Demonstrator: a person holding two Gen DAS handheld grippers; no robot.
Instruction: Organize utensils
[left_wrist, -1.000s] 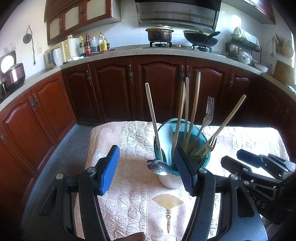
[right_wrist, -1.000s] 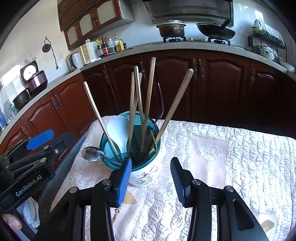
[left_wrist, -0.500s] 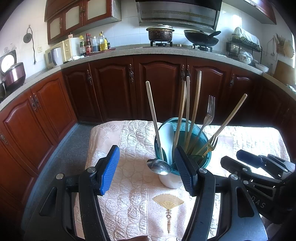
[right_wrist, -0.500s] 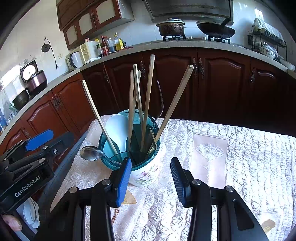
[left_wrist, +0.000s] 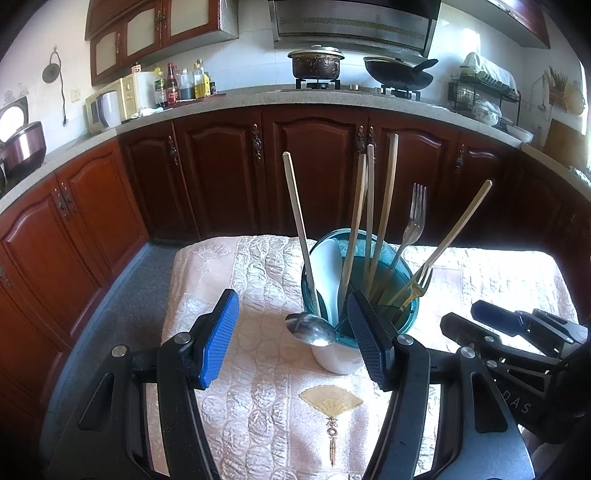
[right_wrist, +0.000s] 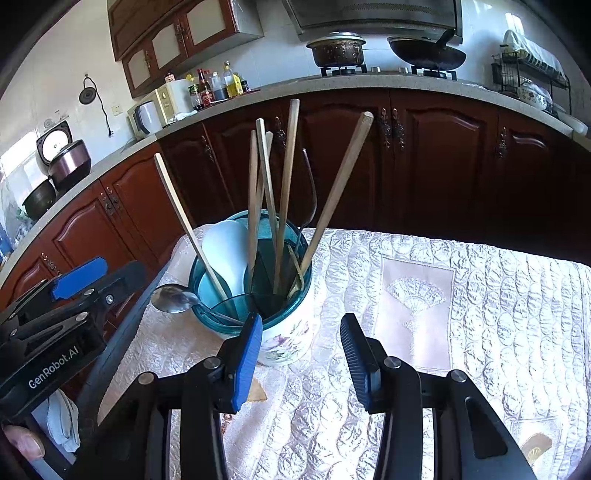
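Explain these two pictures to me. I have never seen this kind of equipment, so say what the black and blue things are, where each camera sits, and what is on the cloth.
No robot here: a person holds a two-finger claw in each hand, with a camera on each looking along its fingers. One picture looks from the left claw, the other from the right claw. Both are open and hold nothing. On the quilted cloth stands a utensil holder with chopsticks, a fork, a white spoon and a metal spoon hanging over its rim.
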